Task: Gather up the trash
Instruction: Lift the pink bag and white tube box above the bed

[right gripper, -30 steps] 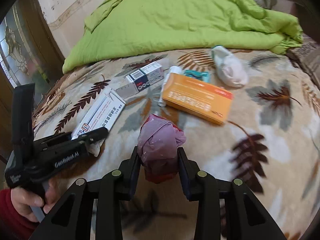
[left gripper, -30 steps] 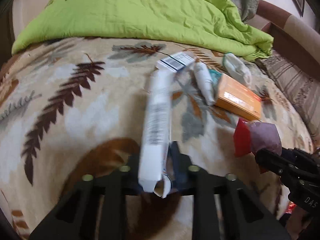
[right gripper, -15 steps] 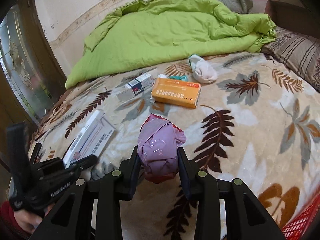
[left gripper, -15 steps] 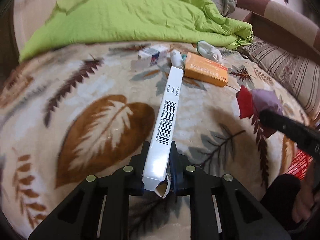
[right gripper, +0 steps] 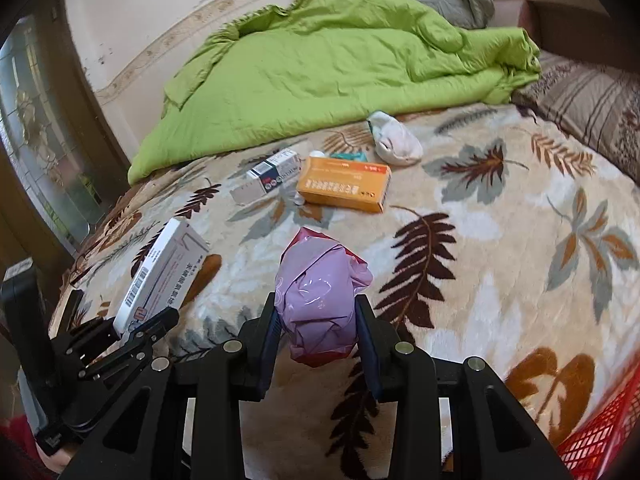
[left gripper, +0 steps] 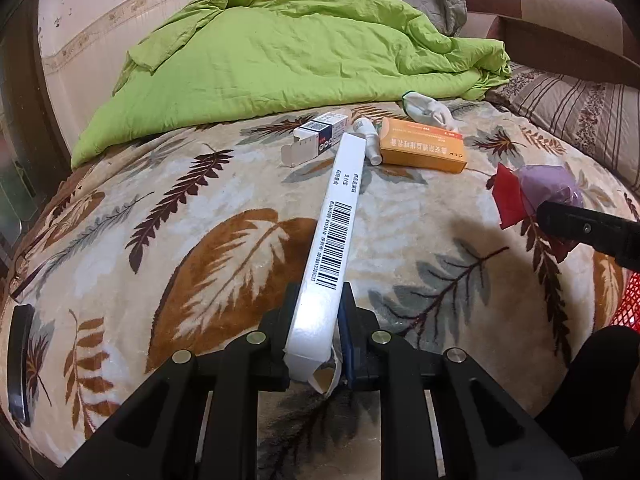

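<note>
At the lower right edge of the right wrist view, a corner of a red mesh basket [right gripper: 600,436] shows beside the bed, and what lies inside it cannot be seen. On the leaf-patterned blanket [right gripper: 500,240] sit the remaining pieces of trash: an orange carton [right gripper: 344,184], a small white and blue box [right gripper: 274,170] with its end flap open, a little white bottle [left gripper: 369,136] lying between those two, and a crumpled white wad [right gripper: 396,140] near the green quilt [right gripper: 320,68]. The small box's open end looks empty. The left tool [left gripper: 318,334] is closed on a long white box [left gripper: 334,236], gripping it at its torn near end so that the box juts forward above the blanket; its upper side carries a barcode and dark print, and the ripped end shows brown card inside. The right tool [right gripper: 316,326] is clamped on a crumpled pink plastic bag [right gripper: 318,284], shiny and bunched into a ball, with a red part at its underside. Both held items are lifted clear of the blanket, well apart from the cluster by the quilt.
</note>
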